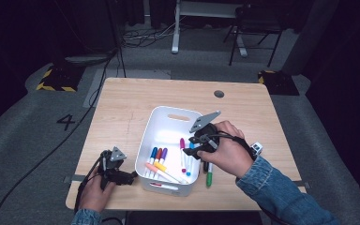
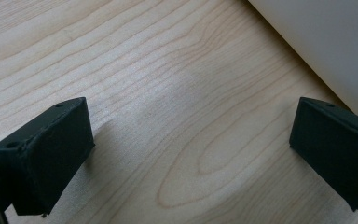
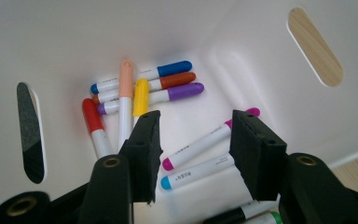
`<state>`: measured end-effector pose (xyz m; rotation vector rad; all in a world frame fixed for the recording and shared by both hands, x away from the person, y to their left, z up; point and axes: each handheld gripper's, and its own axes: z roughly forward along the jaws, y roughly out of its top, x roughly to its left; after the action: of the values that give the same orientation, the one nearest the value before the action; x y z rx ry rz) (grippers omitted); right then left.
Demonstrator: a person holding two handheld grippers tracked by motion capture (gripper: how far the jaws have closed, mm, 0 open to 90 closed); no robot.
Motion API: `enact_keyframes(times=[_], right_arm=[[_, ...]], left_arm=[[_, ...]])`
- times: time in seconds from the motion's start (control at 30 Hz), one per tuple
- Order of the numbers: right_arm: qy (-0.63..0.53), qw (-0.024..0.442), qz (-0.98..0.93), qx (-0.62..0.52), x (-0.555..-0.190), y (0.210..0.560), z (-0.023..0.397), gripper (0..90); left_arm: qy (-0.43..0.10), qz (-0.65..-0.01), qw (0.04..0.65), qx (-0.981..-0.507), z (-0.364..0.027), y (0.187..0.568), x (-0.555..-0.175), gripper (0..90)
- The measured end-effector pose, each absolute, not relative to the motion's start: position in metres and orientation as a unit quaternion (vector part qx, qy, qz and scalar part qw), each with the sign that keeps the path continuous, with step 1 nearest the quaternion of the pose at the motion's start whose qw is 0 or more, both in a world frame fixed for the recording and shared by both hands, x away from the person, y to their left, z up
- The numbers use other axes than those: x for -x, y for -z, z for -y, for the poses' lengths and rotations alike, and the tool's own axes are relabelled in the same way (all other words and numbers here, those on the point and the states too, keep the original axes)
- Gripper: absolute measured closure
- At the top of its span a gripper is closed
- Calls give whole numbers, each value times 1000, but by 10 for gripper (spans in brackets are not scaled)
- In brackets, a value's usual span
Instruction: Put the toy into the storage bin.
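Note:
A white bin (image 1: 168, 117) stands in the middle of the wooden table (image 1: 122, 103). Several markers lie on its floor: blue (image 3: 168, 70), brown (image 3: 172, 80) and purple (image 3: 177, 92) side by side, with peach (image 3: 126, 88), yellow (image 3: 141, 95) and red (image 3: 92, 119) ones across them. A magenta marker (image 3: 200, 140) and a light-blue marker (image 3: 196, 173) lie below my right gripper (image 3: 196, 135), which hangs open over the bin's right side (image 1: 191, 152) with nothing between its pads. My left gripper (image 1: 130, 177) rests open near the table's front left, its jaws wide over bare wood (image 2: 191, 135).
A green marker (image 1: 209, 177) lies on the table just outside the bin's right wall, under the right hand. The bin's wall (image 2: 326, 37) is close to the left gripper's right jaw. A round cable hole (image 1: 219, 93) sits at the table's back.

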<state>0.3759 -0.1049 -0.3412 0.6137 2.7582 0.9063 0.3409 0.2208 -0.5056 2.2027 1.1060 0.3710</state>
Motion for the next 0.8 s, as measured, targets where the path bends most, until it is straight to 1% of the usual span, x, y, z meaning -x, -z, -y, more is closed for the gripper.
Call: enact_keyframes(times=[0.2,0.57,0.8], right_arm=[[-310,88,-919,-227,-375,337,129,550],[-321,82,-903,-274,-374,339,168,564],[-308,71,-901,-297,-379,360,181,555]], left_arm=[[-141,-420,319,-838,-221,506,-341,0],[-141,-420,319,-838,-221,506,-341,0],[-141,-421,319,-838,-221,506,-341,0]])
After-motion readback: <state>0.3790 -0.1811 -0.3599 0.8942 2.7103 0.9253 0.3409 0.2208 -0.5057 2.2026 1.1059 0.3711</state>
